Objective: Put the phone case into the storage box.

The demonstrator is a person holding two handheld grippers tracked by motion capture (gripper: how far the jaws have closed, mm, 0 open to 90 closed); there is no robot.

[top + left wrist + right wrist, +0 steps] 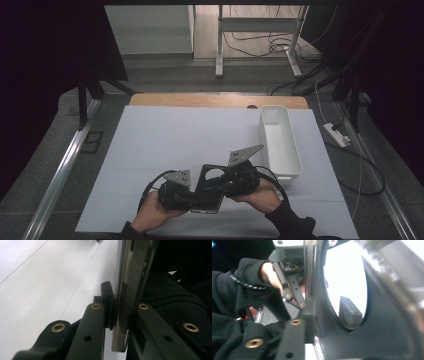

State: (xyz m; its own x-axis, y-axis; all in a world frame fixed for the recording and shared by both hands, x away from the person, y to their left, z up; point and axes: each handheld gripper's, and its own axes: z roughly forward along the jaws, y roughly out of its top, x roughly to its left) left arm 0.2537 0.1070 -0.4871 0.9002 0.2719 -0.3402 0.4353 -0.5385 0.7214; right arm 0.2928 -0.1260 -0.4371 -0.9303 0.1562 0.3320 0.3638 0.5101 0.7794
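Hands [152,212] are coming in at the bottom of the high view, each one working a tool. Biggest thing: white table sheet [175,135], w/ a white bin [296,162] sitting empty off to the right. Black plate [209,192] w/ a round hole is hanging just above the sheet btwn the two tools, well short of the bin. Left gripper [119,307] is clamping hard on the plate's thin edge, pads pressing both faces. Right gripper [329,315] is straddling the plate, one jaw showing thru the hole, but tbh I can't tell if it's actually squeezing. Imo this is looking like a hand-over. To do it well: the left should be holding firm and steady, keeping the plate edge-on, until the right is gripping properly.
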